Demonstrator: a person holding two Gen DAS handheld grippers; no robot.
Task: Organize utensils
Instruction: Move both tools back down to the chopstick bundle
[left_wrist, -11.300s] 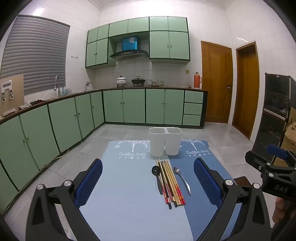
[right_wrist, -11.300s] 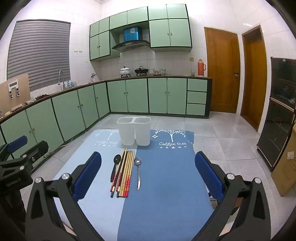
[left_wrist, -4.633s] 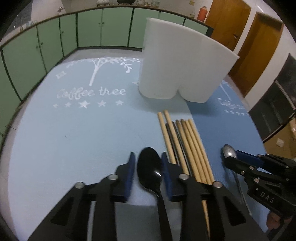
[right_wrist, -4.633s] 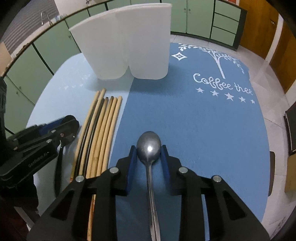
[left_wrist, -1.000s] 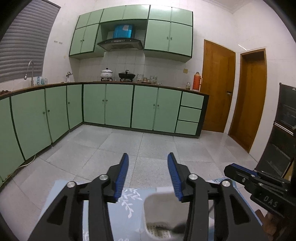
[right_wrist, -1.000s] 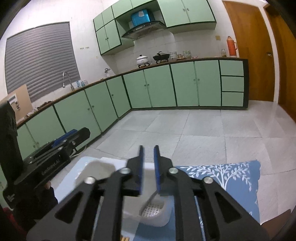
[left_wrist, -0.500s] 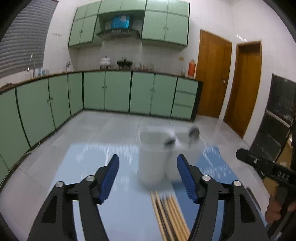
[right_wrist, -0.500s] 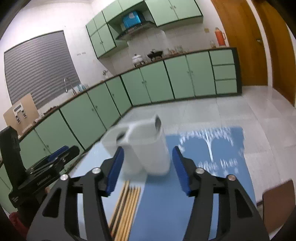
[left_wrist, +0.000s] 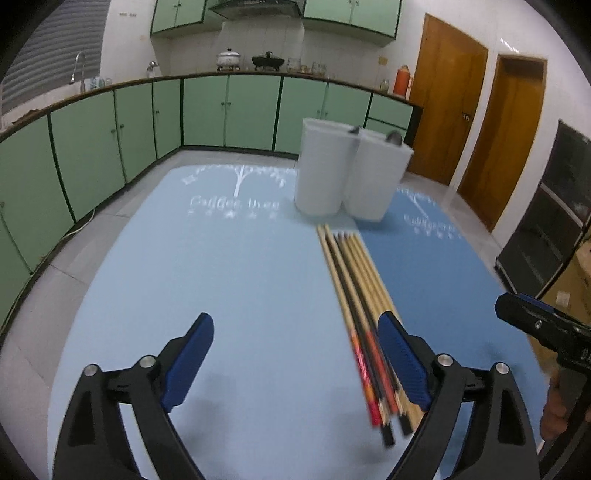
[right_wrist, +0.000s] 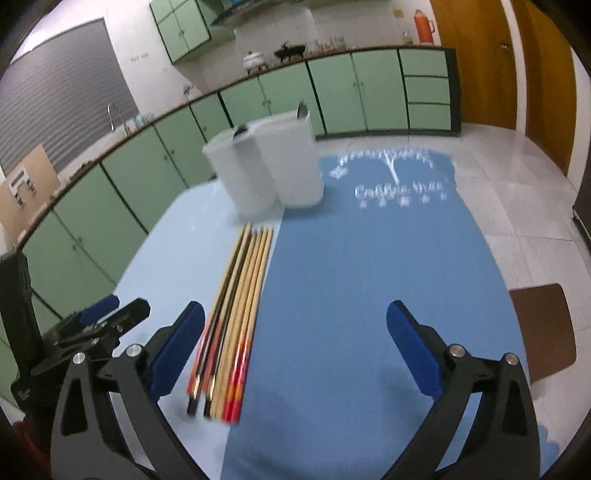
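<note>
Our left tongs (left_wrist: 295, 354) and right tongs (right_wrist: 295, 343) are both opening, nothing between them. The chopsticks (right_wrist: 236, 310) lie on the tabletop (right_wrist: 369, 295) (its mat lettering too blurred to read) before the white holder (right_wrist: 273, 166).

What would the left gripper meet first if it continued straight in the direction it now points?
Probably the bare light blue mat. The left gripper points down at it, its jaws opening with nothing between them. The chopsticks lie just beside its right finger, and the white holder stands farther off.
</note>
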